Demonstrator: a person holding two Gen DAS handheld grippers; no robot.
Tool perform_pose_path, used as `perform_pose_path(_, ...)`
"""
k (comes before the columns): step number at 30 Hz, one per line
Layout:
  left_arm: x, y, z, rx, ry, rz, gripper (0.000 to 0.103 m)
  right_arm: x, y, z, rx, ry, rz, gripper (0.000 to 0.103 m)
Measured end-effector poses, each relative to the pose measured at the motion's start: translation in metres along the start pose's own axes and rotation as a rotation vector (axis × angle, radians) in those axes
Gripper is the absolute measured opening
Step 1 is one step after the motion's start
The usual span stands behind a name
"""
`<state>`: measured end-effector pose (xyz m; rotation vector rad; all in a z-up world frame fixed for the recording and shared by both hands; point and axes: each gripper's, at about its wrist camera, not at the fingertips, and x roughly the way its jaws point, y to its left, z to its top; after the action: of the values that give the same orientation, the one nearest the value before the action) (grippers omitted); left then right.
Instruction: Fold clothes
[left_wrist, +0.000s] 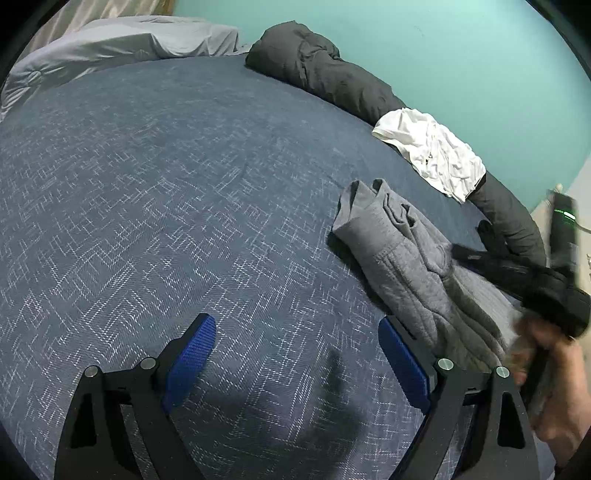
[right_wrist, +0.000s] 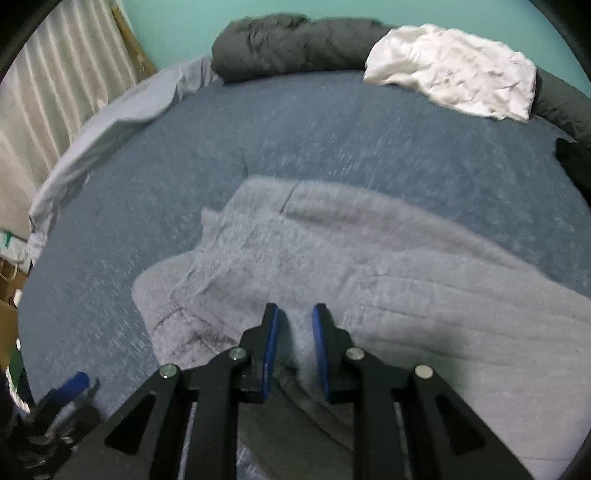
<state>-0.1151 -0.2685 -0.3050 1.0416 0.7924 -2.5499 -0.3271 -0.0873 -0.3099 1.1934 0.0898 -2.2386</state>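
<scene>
Right tool: the right tool (right_wrist: 294, 314) has its blue pads drawn narrow, pinching a raised ridge of the grey sweatshirt (right_wrist: 369, 266) between them; it points down at the cloth.
Right hand: in the left wrist view a hand (left_wrist: 554, 373) grips the black handle of that tool at the sweatshirt's near end, the picture smeared there.
Left tool: the left tool (left_wrist: 295, 354) stands wide, its pads well apart, with only bedspread between them; its right pad sits just beside the sweatshirt's edge, though whether it touches is hard to tell.
Sweatshirt: it lies in a bunched, partly folded strip on the bed (left_wrist: 166, 184), toward the right side as the left wrist camera sees it.
Bed: covered by a dark blue spread with a pale broken-line pattern.
White garment: a crumpled white shirt (left_wrist: 432, 151) rests on the dark grey rolled blanket (left_wrist: 325, 70) along the far edge, apart from the sweatshirt.
Far corner: a light grey sheet (left_wrist: 122, 44) is heaped by the curtain (right_wrist: 62, 81).
Backdrop: a teal wall (left_wrist: 461, 48) behind the bed.
</scene>
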Motion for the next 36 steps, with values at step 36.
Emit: perform_pose_path(36, 0.015, -0.015, 0.002, 0.001, 0.022, -0.036, 0.093, -0.008, -0.088, -0.094, 0.185, -0.024, -0.341, 0.019)
